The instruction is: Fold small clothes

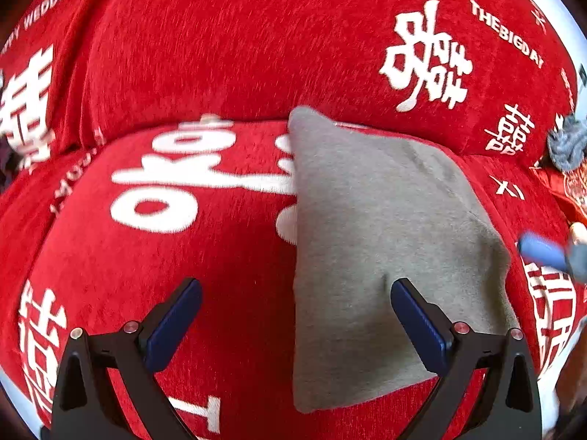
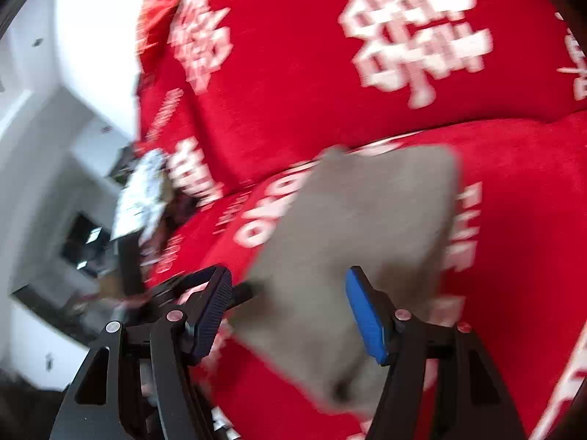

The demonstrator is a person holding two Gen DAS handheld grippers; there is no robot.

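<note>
A grey cloth (image 1: 385, 242) lies folded flat on the seat of a red sofa cover (image 1: 154, 264) printed with white characters. My left gripper (image 1: 296, 286) hovers above the cloth's near left edge, jaws wide open with nothing between the pads. A blurred blue fingertip of my right gripper (image 1: 543, 251) shows just off the cloth's right edge. The right wrist view is smeared by motion. There the right gripper (image 2: 289, 273) stands open over the near part of the grey cloth (image 2: 367, 220), and its pads do not press on it.
The red backrest cushion (image 1: 256, 44) rises right behind the cloth. A grey-blue knitted item (image 1: 567, 146) sits at the far right on the sofa. Off the sofa's end are a white patterned thing (image 2: 139, 194), dark furniture (image 2: 86, 242) and white walls.
</note>
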